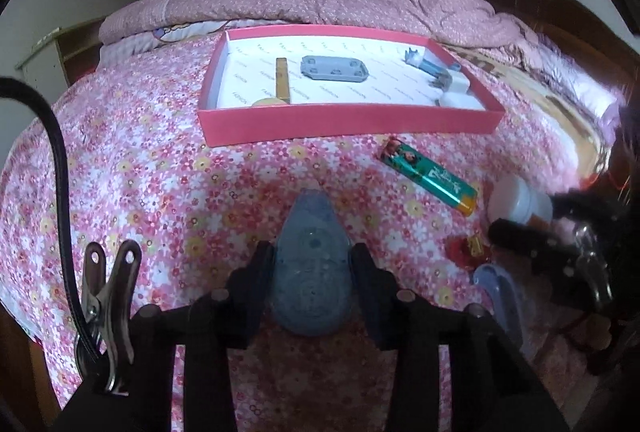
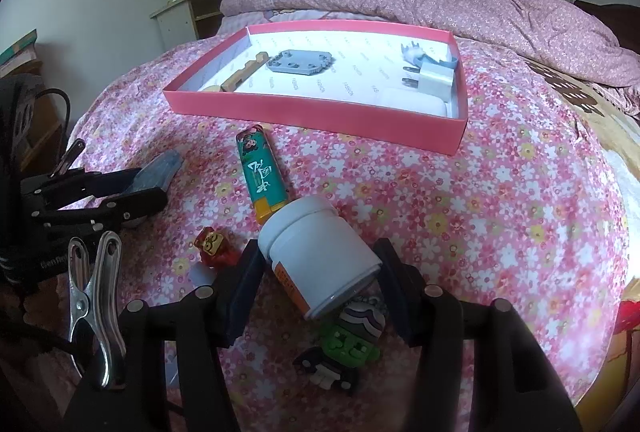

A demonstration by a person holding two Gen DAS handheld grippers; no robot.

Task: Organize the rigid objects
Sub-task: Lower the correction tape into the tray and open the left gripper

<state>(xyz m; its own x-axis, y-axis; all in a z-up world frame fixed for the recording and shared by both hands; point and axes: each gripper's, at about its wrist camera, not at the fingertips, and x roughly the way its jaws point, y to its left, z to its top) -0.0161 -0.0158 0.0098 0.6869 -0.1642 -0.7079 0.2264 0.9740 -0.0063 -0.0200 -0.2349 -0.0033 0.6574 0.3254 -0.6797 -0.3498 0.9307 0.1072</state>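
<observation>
On a flowered bedspread [image 1: 160, 172], your left gripper [image 1: 312, 272] was clamped on a blue teardrop-shaped correction-tape dispenser [image 1: 312, 272], its pads pressed to both flanks and its narrow nose aimed at the pink tray [image 1: 348, 122] ahead. Your right gripper [image 2: 320, 272] straddled a white pill jar [image 2: 316, 252] lying on its side, lid end forward; the fingers [image 2: 244, 272] stood just off the jar's walls on either side, so that gripper was open and had not yet taken hold.

The tray already held a wooden piece [image 1: 282, 76], a grey plate [image 1: 334, 68], a white charger plug [image 2: 434, 76] and a small blue item [image 1: 430, 66]. A green lighter [image 2: 262, 176] lay between jar and tray, its yellow end touching or nearly touching the jar's lid. A red toy figure [image 2: 214, 246] sat just left of the jar, and a green-faced figure [image 2: 352, 342] lay near the jar's base.

To do this step well, you probably needed to close the right fingers squarely across the jar's straight wall, not the stepped lid, since a round smooth body tends to roll out of a skewed pinch. Lifting straight up before moving forward would likely have kept the lighter from being nudged. The left hand's load looked secure; the bare white floor in the tray's middle seemed the natural landing spot.
</observation>
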